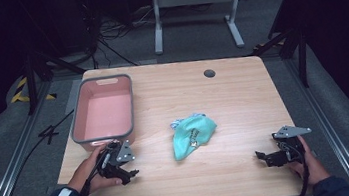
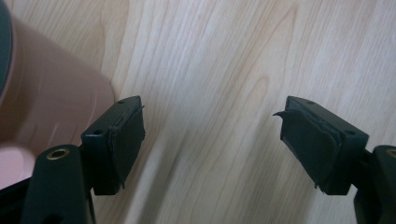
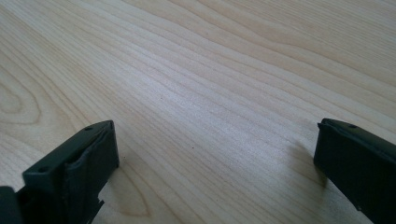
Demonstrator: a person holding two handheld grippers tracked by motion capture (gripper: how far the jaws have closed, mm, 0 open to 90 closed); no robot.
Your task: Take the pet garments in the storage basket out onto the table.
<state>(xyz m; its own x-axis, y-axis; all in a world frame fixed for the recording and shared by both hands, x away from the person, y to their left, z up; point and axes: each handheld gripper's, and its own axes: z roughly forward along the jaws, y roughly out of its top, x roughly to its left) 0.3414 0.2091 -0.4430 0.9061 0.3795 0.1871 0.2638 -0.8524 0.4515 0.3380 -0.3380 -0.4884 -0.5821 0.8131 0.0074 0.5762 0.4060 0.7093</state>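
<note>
A crumpled teal cloth (image 1: 191, 134) lies in the middle of the wooden table (image 1: 223, 97). A pink bin with a grey rim (image 1: 103, 108) stands at the table's left side; its pink wall (image 2: 46, 107) fills the left edge of the left gripper view. My left gripper (image 1: 130, 175) rests low near the front left, just in front of the bin, jaws wide open over bare wood (image 2: 210, 135). Near the front right my right gripper (image 1: 262, 156) is also open, holding nothing, its jaws spread over bare wood (image 3: 210, 121). Both grippers sit well apart from the cloth.
A dark round grommet hole (image 1: 209, 73) sits near the table's far edge. Beyond the table are a white metal stand (image 1: 195, 4), cables on grey floor and black frame rails on both sides.
</note>
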